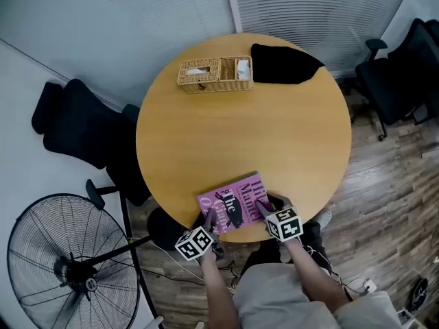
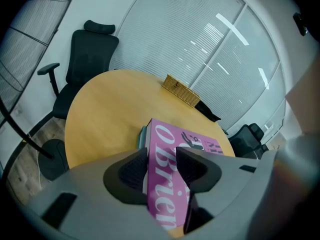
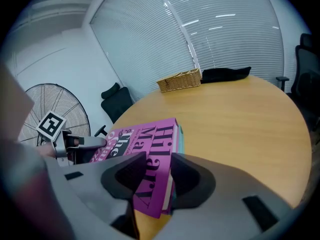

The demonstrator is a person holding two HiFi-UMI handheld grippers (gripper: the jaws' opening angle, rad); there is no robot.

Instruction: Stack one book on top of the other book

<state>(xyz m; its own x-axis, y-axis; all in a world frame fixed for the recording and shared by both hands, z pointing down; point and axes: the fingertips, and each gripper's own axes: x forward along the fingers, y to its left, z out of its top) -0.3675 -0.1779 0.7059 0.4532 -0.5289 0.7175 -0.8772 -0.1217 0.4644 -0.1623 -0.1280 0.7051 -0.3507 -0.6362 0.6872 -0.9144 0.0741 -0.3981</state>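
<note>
Pink book [image 1: 233,203] with black and white lettering, lying cover up on top of a teal book [image 2: 142,135], nearly aligned with it, at the near edge of the round wooden table [image 1: 240,129].

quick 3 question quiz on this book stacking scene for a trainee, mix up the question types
1. True or false: the pink book lies on top of a teal book.
2. What stands between the jaws of both the left tool and the right tool? A a mug; B the pink book; C nothing.
3. Fill in: the soft item beside the wicker basket is coloured ____.
Key: 1 true; 2 B; 3 black.
</note>
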